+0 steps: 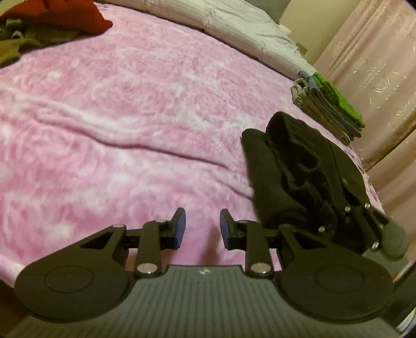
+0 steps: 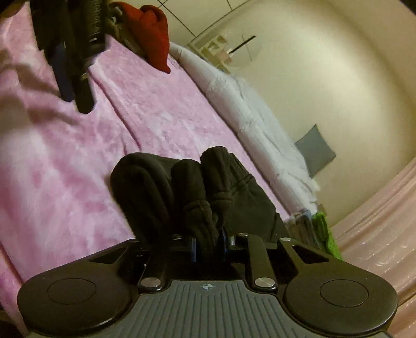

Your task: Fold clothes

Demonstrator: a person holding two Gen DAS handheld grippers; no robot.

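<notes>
A folded black garment [image 2: 195, 187] hangs bunched in my right gripper [image 2: 208, 247], whose jaws are shut on a thick fold of it, just above the pink blanket [image 2: 78, 169]. In the left wrist view the same black garment [image 1: 286, 169] shows at the right, with the right gripper [image 1: 345, 208] behind it. My left gripper [image 1: 202, 226] hovers over the pink blanket [image 1: 117, 104] with a gap between its blue pads and nothing in it. From the right wrist view, the left gripper [image 2: 75, 98] is at the top left, pointing down at the bed.
A stack of folded clothes [image 1: 330, 109] topped by a green piece sits at the bed's far right edge. A red garment [image 1: 65, 15] and an olive one [image 1: 20, 44] lie heaped at the far left. A white quilt [image 1: 234, 26] runs along the back, with a pink curtain [image 1: 377, 65] beyond.
</notes>
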